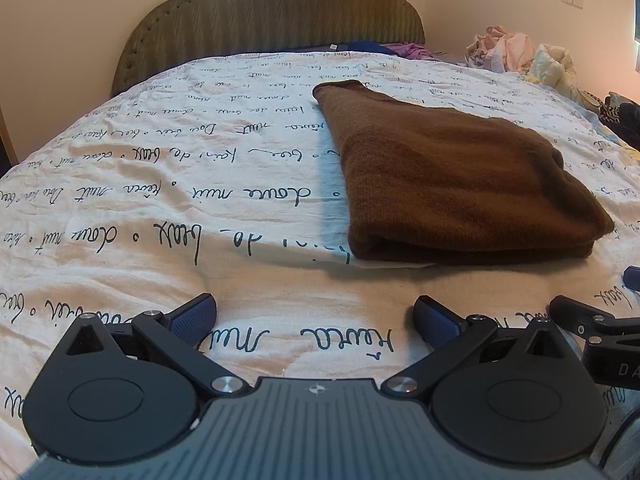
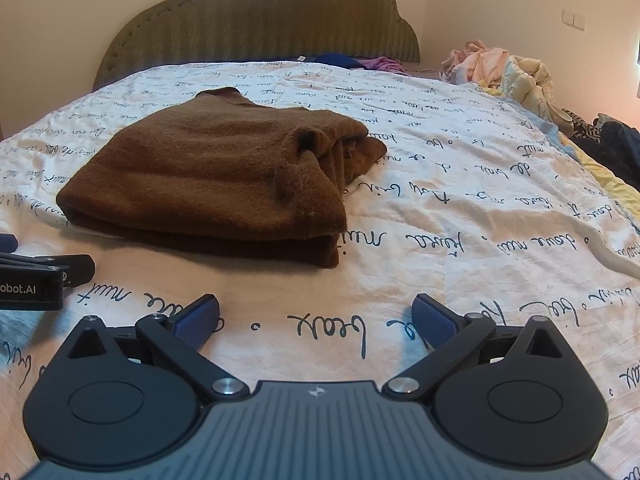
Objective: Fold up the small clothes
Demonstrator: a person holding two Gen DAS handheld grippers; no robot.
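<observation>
Neatly folded brown sweater (on bedspread), both tongs spread.

We see a bed with white script-printed cover, a folded brown garment lying on its middle, a pile of pale clothes at far right, dark clothes on right edge.

A folded garment is lying mid-bed on the bedspread; a clothes pile is sitting at the far right corner (beside the headboard).
</observation>
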